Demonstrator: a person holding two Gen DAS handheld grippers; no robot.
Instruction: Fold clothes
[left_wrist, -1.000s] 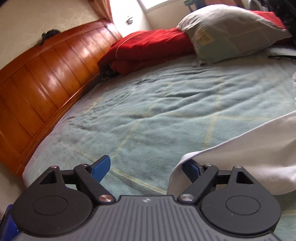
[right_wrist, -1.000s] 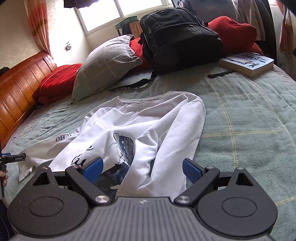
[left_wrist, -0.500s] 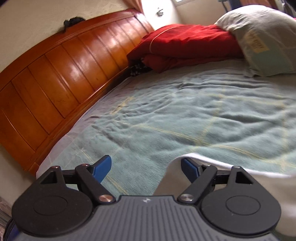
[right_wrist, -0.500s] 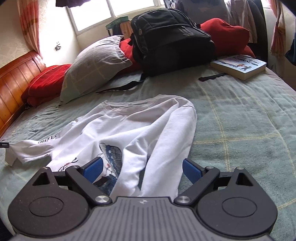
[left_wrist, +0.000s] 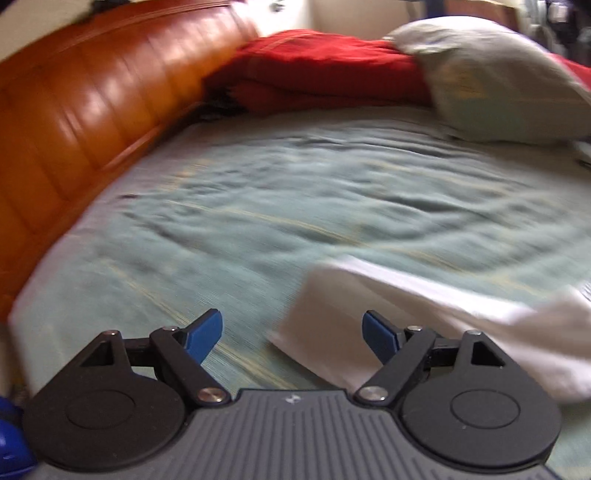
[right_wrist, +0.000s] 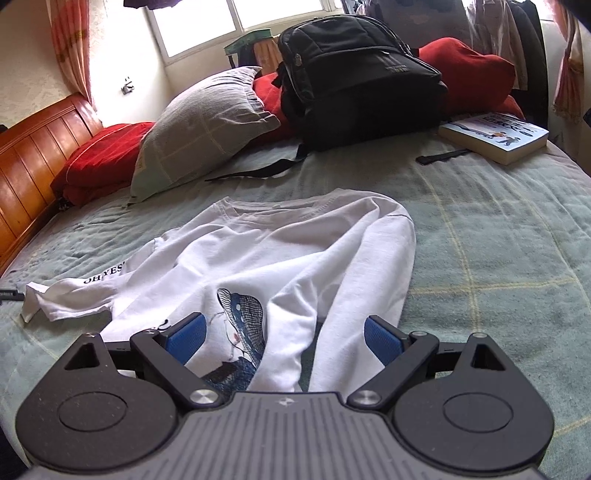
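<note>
A white long-sleeved shirt (right_wrist: 280, 251) with a dark printed figure lies crumpled on the green bedspread (right_wrist: 498, 258). One sleeve, lettered in black, stretches out to the left. My right gripper (right_wrist: 284, 336) hovers open over the shirt's lower part, with the print and a folded sleeve between its blue fingers (right_wrist: 186, 334) and nothing gripped. The left wrist view is blurred. In it my left gripper (left_wrist: 293, 334) stands open, low over the bed. The white sleeve end (left_wrist: 369, 302) lies just ahead, toward the right finger (left_wrist: 380, 334), and is not pinched.
A wooden headboard (left_wrist: 74, 122) runs along the left. Red folded blankets (right_wrist: 99, 155), a grey pillow (right_wrist: 199, 133), a black backpack (right_wrist: 354, 81) and a book (right_wrist: 495, 136) lie at the far side. A black strap (right_wrist: 441, 157) lies by the book.
The left gripper has shifted along the bed and its view has swung; the sleeve end now lies farther ahead of its fingers. The right gripper has barely moved. Both stay open.
</note>
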